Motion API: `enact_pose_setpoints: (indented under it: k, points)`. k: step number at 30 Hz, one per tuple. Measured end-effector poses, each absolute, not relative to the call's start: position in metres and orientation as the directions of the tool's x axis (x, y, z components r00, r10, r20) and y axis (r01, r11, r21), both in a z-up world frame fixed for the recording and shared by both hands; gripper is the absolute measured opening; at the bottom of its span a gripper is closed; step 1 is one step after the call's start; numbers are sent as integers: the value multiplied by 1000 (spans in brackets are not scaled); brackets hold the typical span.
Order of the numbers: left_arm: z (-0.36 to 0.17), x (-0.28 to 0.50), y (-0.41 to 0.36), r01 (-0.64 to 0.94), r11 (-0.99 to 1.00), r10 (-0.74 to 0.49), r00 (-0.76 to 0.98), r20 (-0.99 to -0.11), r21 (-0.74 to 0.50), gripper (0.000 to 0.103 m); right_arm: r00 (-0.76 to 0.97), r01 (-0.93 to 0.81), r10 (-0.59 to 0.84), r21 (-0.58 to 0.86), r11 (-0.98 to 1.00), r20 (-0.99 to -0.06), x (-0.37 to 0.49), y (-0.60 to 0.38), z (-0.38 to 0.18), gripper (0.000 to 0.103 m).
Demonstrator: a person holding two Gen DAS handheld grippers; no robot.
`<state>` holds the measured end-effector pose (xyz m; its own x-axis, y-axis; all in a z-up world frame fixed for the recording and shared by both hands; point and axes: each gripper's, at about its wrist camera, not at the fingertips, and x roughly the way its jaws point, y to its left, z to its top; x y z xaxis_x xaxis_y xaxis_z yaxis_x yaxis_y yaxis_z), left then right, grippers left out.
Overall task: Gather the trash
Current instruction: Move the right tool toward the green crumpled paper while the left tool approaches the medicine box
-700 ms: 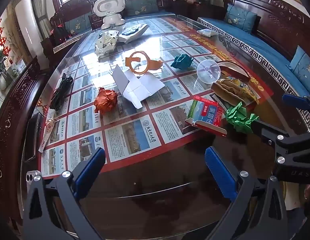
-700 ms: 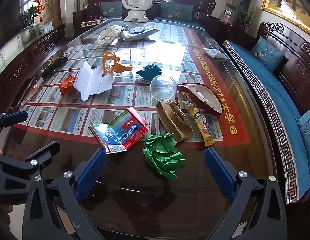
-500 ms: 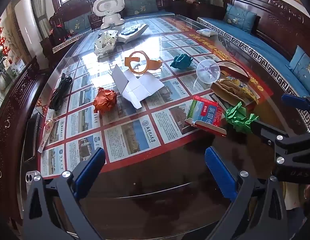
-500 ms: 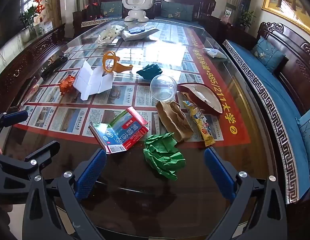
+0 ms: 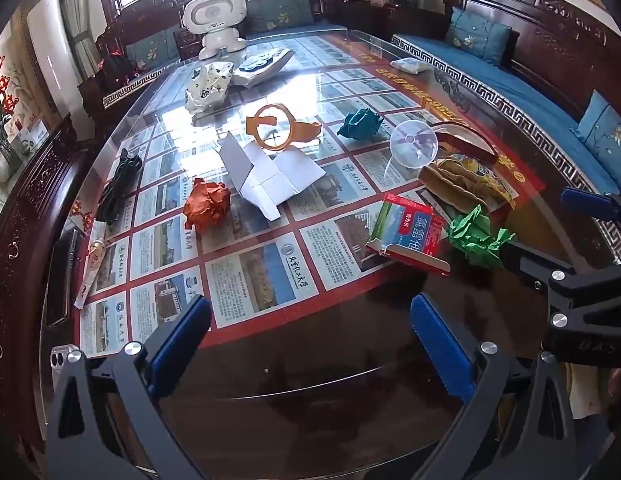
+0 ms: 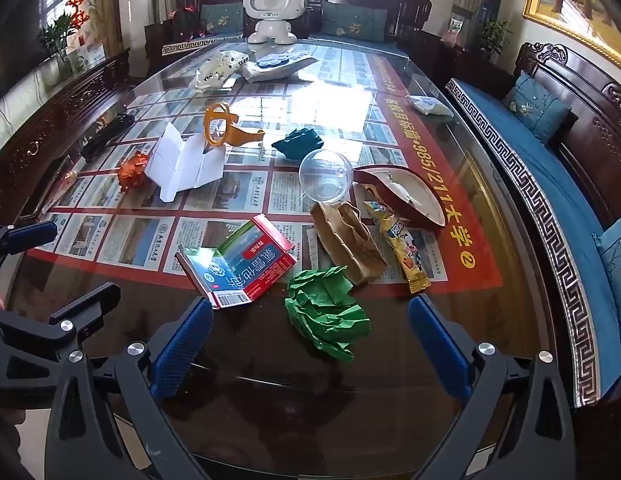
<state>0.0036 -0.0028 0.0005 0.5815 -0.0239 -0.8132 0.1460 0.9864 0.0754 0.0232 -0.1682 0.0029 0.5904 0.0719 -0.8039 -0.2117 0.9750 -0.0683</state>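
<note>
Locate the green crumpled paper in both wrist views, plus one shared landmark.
Left wrist: green crumpled paper sits right of centre, beside the right gripper's arm.
Right wrist: it lies low centre, ahead of the open fingers.
Shared landmark: the red and green box, just left of it in both.

Right wrist view, all on the glass table [image 6: 270,360]: crumpled paper wad [image 6: 326,314] low centre, opened carton [image 6: 240,266] just up-left of it, paper bag [image 6: 350,240] up-right, snack wrapper [image 6: 404,250] right of the bag. Clear dome lid [image 6: 325,176] above the bag, folded paper sheet [image 6: 182,164] far left of it, toy robot [image 6: 275,12] way back at top centre.
</note>
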Motion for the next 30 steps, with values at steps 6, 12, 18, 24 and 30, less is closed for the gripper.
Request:
enact_pose_setpoints:
  k: [6,12,18,24,30]
  points:
    - [1,4,-3,151,987,-37,576,-817,62,99,590,-212,76,-64,975,-804,23,-170,3,95]
    - [-6,12,5,113,992,-13,569,-822,63,99,600,-176,68,-49,983,-797,26,-185,4,95]
    - [-14,21,11,90,993,12,593,-805,81,99,599,-151,32,-74,986,-800,29,-204,-9,95]
    - [-20,26,-5,147,986,-25,616,-787,83,99,588,-167,49,-61,984,-807,29,-207,-22,95]
    - [-28,31,-9,156,987,-62,587,-808,37,99,569,-224,50,-97,970,-821,39,-192,-38,95]
